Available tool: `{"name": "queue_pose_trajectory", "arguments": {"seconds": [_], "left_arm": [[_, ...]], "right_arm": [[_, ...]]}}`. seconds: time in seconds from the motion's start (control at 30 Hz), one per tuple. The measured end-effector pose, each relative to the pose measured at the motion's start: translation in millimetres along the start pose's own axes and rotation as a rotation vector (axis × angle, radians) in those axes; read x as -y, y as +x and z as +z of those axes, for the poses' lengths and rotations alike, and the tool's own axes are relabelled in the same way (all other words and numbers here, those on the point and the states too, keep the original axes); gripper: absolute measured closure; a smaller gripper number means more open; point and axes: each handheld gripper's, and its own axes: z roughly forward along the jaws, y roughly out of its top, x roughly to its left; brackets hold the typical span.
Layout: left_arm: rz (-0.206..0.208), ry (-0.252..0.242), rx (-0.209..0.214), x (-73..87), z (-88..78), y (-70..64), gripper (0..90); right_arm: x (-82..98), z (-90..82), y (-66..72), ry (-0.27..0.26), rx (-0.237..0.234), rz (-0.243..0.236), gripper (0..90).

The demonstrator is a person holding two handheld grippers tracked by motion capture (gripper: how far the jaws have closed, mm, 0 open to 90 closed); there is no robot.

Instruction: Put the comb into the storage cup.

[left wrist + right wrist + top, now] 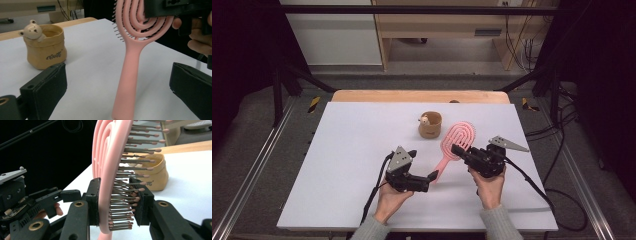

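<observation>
A pink hairbrush [460, 135] slants across the white table. My right gripper [458, 150] is shut on its oval head. In the right gripper view one pad presses the brush's back [107, 157] and the other presses the bristle tips, around my right gripper [117, 200]. The handle [128, 75] runs down between the jaws of my left gripper [117, 87], which stand wide open and clear of it on both sides. In the high view my left gripper [423, 164] sits at the handle's end.
A small tan pot with a bear figure on its rim [430, 125] stands just behind the brush, also seen as the pot [46, 47]. The white table top [352, 165] stretches to the left. Cables trail from both grippers toward the front edge.
</observation>
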Motion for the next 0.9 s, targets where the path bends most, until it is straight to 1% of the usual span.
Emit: {"name": "queue_pose_trajectory", "arguments": {"seconds": [0.13,0.27,0.43,0.63,0.67,0.77,0.87,0.9], "left_arm": [[0.014,0.003,-0.019,-2.0,-5.8,4.9,1.2],[0.017,0.0,-0.016,-3.7,-13.1,11.9,1.3],[0.008,-0.006,-0.011,-3.4,-22.2,23.3,1.3],[0.022,-0.005,-0.038,-3.0,-31.9,32.8,1.4],[0.022,-0.004,-0.036,-2.9,-33.5,34.5,1.5],[0.033,-0.014,-0.046,-1.5,-39.9,39.5,1.5],[0.024,-0.03,-0.048,0.8,-46.6,46.4,1.5],[0.019,-0.035,-0.055,1.3,-48.6,48.6,1.6]], "right_arm": [[-2.8,-3.1,-0.4,-0.012,0.006,-0.01,64.0],[-4.9,-4.7,-1.7,-0.016,0.011,-0.022,64.0],[-8.2,-7.9,-2.8,-0.022,0.024,-0.037,63.9],[-12.6,-9.9,-2.2,-0.026,0.031,-0.061,63.9],[-13.6,-10.4,-2.1,-0.027,0.032,-0.063,63.9],[-17.4,-12.4,-2.5,-0.032,0.033,-0.071,63.9],[-19.8,-14.1,-2.9,-0.033,0.041,-0.079,63.9],[-20.6,-14.2,-3.4,-0.035,0.042,-0.082,63.9]]}}
